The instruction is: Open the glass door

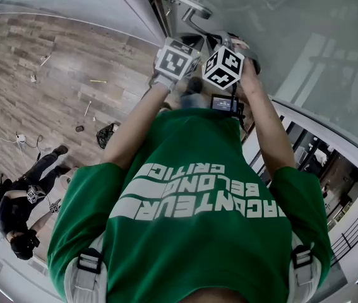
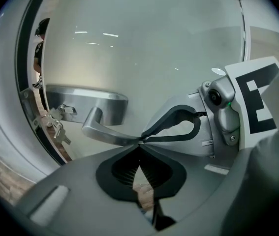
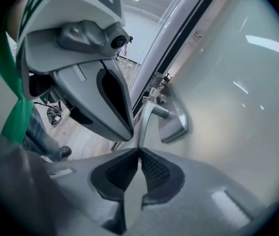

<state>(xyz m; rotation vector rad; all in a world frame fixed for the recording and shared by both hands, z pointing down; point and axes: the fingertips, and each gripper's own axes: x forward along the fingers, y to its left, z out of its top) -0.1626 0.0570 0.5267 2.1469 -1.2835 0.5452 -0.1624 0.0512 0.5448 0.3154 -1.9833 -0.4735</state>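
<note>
A bunch of keys [image 2: 56, 124] hangs at the edge of the frosted glass door [image 2: 144, 48], just beside the lower left corner of the brushed-metal backplate [image 2: 87, 102] that carries the lever handle [image 2: 107, 132]. The right gripper [image 3: 139, 150] has its jaws pressed together on the free end of that lever, one jaw on each flat side. The lever runs from the tips up to its knuckle at the backplate. The left gripper [image 2: 140, 142] is closed down to its tips with nothing seen between them. Its tips touch the same end of the lever, right against the right gripper's jaws. In the head view the door fills the upper right, directly ahead of both grippers. Their marker cubes [image 1: 177, 59] sit side by side, nearly touching, in front of the wearer's green T-shirt [image 1: 197, 232]. A dark door frame [image 2: 28, 82] runs along the door's edge beside the keys. To the left lies a wood-plank floor [image 1: 52, 74], strewn with small bits and, near its left edge, thin cables [image 1: 2, 137]. A second person [image 1: 17, 213] in dark clothing crouches at the lower left, well apart from the door. At the far right edge of the head view a dark railing [image 1: 355, 226] shows.
</note>
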